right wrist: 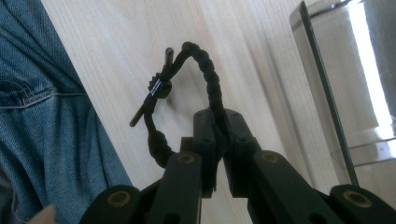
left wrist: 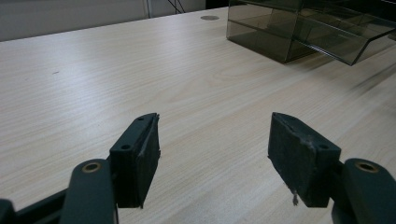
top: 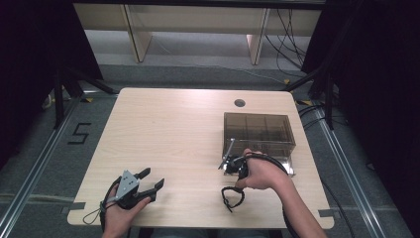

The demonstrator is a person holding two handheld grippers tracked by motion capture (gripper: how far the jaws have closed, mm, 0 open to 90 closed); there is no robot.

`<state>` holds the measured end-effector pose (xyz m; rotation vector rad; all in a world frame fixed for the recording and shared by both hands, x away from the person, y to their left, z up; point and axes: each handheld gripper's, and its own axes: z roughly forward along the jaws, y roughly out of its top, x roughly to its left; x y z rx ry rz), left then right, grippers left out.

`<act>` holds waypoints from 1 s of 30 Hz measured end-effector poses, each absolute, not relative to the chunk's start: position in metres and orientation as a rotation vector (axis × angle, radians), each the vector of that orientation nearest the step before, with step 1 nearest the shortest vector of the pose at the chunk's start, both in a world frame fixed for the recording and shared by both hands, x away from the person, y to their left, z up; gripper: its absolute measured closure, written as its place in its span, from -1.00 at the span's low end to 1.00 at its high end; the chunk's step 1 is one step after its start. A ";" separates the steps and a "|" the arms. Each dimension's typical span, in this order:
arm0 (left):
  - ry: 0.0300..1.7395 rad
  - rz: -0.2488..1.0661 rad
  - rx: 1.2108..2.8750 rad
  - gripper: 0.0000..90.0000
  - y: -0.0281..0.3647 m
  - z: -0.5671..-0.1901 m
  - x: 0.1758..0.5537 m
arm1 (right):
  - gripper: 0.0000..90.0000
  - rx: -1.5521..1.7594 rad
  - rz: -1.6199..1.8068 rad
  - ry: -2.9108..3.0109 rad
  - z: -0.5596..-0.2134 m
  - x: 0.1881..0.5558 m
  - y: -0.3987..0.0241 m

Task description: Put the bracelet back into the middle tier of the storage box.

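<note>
A black braided cord loop [right wrist: 209,79] with a small toggle hangs from my right gripper [right wrist: 219,122], whose jaws are shut on one side of it. In the high view the cord loop [top: 232,196] dangles just above the table, below the right gripper [top: 238,184], in front of the smoky clear compartment box [top: 257,130]. My left gripper [top: 152,177] rests near the table's front left, open. Nothing lies between its pads [left wrist: 141,154], only bare wood.
The wooden table [top: 168,129] has a round cable hole [top: 239,103] at the back right. The smoky box [left wrist: 303,28] lies far right in the left gripper view. Its glossy wall [right wrist: 345,93] stands close beside the right jaws. Blue jeans [right wrist: 42,116] show beyond the table's edge.
</note>
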<state>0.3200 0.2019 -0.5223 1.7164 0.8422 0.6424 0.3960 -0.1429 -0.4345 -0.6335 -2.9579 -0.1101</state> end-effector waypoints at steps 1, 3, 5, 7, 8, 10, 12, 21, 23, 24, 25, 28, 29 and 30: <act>0.839 0.644 1.718 -0.25 0.202 -0.522 0.320 | 0.90 -0.657 -0.105 -2.956 -0.434 0.395 -0.144; 0.840 0.644 1.718 -0.25 0.202 -0.522 0.320 | 0.90 -0.644 -0.112 -2.957 -0.434 0.396 -0.148; 0.840 0.645 1.718 -0.25 0.202 -0.522 0.320 | 0.90 -0.660 -0.105 -2.952 -0.433 0.396 -0.151; 0.842 0.644 1.718 -0.25 0.202 -0.522 0.320 | 0.90 -0.697 -0.098 -2.947 -0.431 0.395 -0.154; 0.843 0.644 1.718 -0.25 0.202 -0.522 0.320 | 0.90 -0.712 -0.089 -2.946 -0.430 0.394 -0.156; 0.843 0.643 1.717 -0.25 0.202 -0.522 0.320 | 0.90 -0.712 -0.097 -2.941 -0.429 0.395 -0.159; 0.842 0.644 1.717 -0.25 0.202 -0.522 0.320 | 0.90 -0.742 -0.094 -2.935 -0.427 0.394 -0.162; 0.843 0.643 1.716 -0.25 0.202 -0.522 0.320 | 0.90 -0.757 -0.108 -2.930 -0.424 0.394 -0.174; 0.845 0.644 1.717 -0.25 0.202 -0.522 0.320 | 0.90 -0.752 -0.109 -2.927 -0.424 0.394 -0.179; 0.845 0.644 1.716 -0.25 0.202 -0.522 0.320 | 0.90 -0.743 -0.117 -2.928 -0.424 0.394 -0.181; 0.844 0.645 1.717 -0.25 0.202 -0.522 0.320 | 0.90 -0.791 -0.107 -2.919 -0.423 0.392 -0.182; 0.843 0.646 1.718 -0.25 0.202 -0.522 0.320 | 0.90 -0.790 -0.121 -2.922 -0.421 0.392 -0.187; 0.843 0.646 1.718 -0.25 0.202 -0.522 0.320 | 0.90 -0.765 -0.125 -2.930 -0.420 0.393 -0.189; 0.842 0.646 1.718 -0.25 0.202 -0.522 0.320 | 0.90 -0.765 -0.125 -2.930 -0.420 0.393 -0.189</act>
